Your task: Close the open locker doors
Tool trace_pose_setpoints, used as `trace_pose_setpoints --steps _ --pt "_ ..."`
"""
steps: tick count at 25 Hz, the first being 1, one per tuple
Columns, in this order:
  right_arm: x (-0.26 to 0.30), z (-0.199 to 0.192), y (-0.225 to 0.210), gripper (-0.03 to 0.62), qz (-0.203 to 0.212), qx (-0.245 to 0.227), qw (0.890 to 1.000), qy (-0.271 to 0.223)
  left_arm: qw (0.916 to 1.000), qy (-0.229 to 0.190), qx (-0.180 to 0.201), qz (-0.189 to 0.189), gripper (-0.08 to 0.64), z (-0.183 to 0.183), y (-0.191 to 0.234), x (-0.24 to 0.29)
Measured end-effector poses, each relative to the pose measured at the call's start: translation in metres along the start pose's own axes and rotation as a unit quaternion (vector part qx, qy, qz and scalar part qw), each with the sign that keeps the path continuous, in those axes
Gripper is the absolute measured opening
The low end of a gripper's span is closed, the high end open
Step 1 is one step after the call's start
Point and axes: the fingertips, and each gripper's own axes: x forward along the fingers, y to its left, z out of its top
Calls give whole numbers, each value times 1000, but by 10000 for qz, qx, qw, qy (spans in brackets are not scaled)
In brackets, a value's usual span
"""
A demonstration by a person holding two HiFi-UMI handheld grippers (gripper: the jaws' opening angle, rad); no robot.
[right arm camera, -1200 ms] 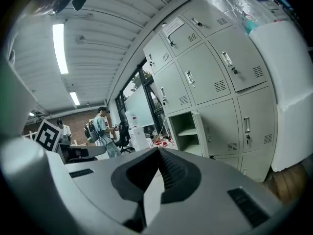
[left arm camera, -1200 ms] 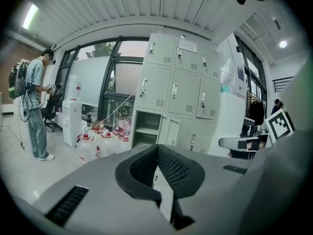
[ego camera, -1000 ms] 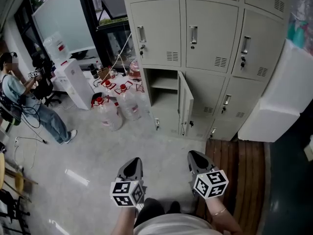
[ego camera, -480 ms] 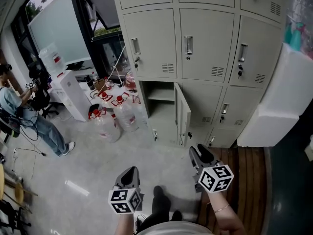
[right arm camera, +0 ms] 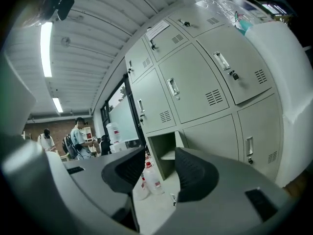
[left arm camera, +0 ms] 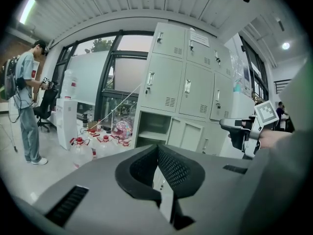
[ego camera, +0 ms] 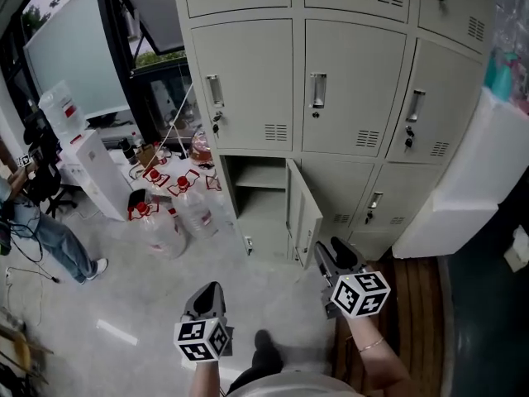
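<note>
A bank of grey lockers fills the far side. One lower compartment stands open, its door swung out towards me. My right gripper hovers just below and in front of that door's bottom edge without touching it. Its jaws are opening, with nothing between them. In the right gripper view the open compartment shows through the gap of the right gripper. My left gripper hangs lower left over the floor, and the left gripper is shut on nothing, tips together.
Several big water bottles with red caps lie on the floor left of the open locker, beside a white dispenser. A person stands at the far left. A large white block leans at the right, above wooden flooring.
The view has drawn closer to the lockers. My right gripper has moved forward to just under the open door. My left gripper has dropped back lower in the view.
</note>
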Motion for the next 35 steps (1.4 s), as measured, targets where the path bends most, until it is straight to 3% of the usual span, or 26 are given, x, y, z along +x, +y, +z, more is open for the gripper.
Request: trace_pose_setpoints --steps 11,16,21,35 --pt "81 26 -28 184 -713 -114 9973 -120 9986 85 51 -522 20 47 56 101" --pt "93 20 -43 187 -913 159 9957 -43 9972 194 37 -715 20 48 66 127" --pt "103 15 -52 181 -909 285 9954 59 9964 277 29 -802 20 47 66 143" --pt "122 2 -53 138 -372 503 9972 417 9972 318 46 -682 21 55 58 164"
